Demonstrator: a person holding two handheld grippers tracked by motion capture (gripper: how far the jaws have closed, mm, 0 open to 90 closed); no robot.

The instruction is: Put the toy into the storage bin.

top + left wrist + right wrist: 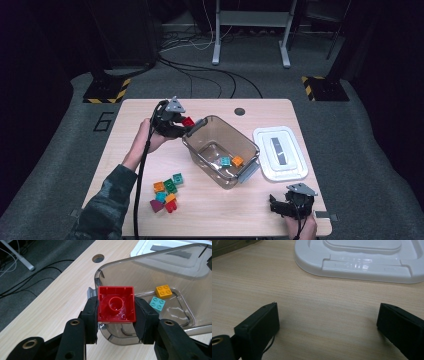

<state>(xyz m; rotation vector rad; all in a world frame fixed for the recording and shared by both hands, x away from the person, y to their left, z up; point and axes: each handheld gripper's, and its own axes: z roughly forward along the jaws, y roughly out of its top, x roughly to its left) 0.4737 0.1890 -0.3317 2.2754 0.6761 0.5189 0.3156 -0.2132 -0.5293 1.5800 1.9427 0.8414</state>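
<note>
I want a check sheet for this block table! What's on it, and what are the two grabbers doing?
Surface: wooden table, with a round hole.
Job's things: red block; clear bin holding teal block and orange block; block pile.
Clutter: white lid beside the bin.
Grippers: left gripper shut on the red block at the bin's rim; right gripper open, nothing between.
Cables: left gripper's cable; floor cables.
Surroundings: grey floor, metal stand.

From above the near edge we looked forward and down over the whole table point(210, 210). The left gripper view sat close over the clear bin point(150, 270); the right gripper view skimmed the tabletop. Both caught the white lid point(362, 267).
</note>
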